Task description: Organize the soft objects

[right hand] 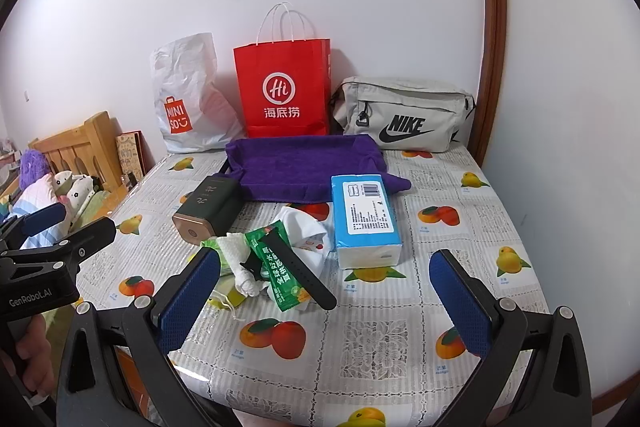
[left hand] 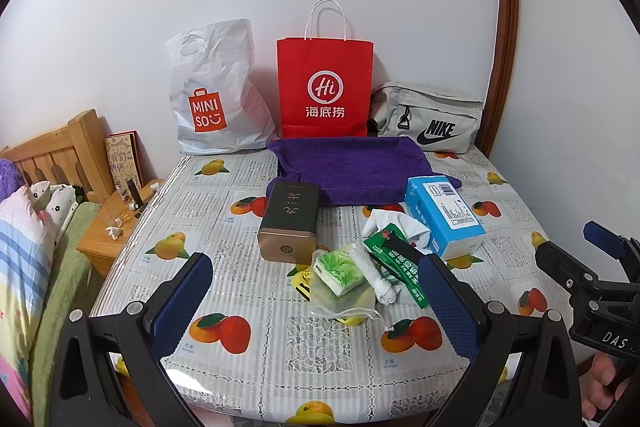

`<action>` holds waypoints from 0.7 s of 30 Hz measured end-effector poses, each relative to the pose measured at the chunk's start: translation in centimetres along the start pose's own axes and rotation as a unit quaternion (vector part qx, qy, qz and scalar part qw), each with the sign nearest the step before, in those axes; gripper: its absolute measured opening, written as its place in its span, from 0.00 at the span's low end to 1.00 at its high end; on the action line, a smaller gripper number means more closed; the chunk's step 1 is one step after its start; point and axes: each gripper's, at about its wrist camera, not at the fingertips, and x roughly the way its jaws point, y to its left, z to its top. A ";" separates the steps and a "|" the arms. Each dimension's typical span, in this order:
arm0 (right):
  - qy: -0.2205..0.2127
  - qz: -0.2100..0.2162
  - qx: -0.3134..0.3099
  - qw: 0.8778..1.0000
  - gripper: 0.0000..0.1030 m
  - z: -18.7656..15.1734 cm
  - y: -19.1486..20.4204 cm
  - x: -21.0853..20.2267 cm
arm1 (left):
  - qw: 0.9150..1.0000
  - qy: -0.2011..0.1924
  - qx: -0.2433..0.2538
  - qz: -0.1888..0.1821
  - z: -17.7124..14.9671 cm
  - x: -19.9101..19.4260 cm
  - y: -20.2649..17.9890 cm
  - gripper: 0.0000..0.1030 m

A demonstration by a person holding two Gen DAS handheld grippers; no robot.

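Both my grippers are spread wide with nothing between the blue pads, left gripper and right gripper just hanging over the near edge of the table, so I figure I'm at the pick-your-first-target stage. I'll use the purple towel tray as my reference, since that looks like where the soft stuff should end up. Right in front of it there's a messy pile: a white cloth, a rolled white sock-looking thing, a green tissue pack on a mesh pouch, a green snack sachet and a black watch strap lying across it. The blue tissue pack sits at the tray's near right corner, and the dark tin is at its near left corner. My take: the tin and strap aren't soft, so leave them. The blue pack is the easy opener for the right side; it's clear of the pile, so close on its long sides gently and don't crush it. For the pile, I'd lift the strap off first or things will drag along.
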 end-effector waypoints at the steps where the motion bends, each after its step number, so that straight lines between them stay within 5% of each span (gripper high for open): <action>1: 0.000 0.000 0.000 1.000 1.00 0.0 0.0 0.0 | 1.000 0.000 0.000 0.000 0.0 0.0 0.0 1.00; 14: 0.003 0.003 -0.003 1.000 1.00 -0.3 -0.2 0.9 | 1.000 0.004 0.000 -0.003 0.1 0.4 0.3 1.00; 21: 0.031 0.021 0.001 0.999 1.00 -1.1 -1.1 4.6 | 0.999 0.039 -0.005 0.007 -0.5 4.3 1.6 1.00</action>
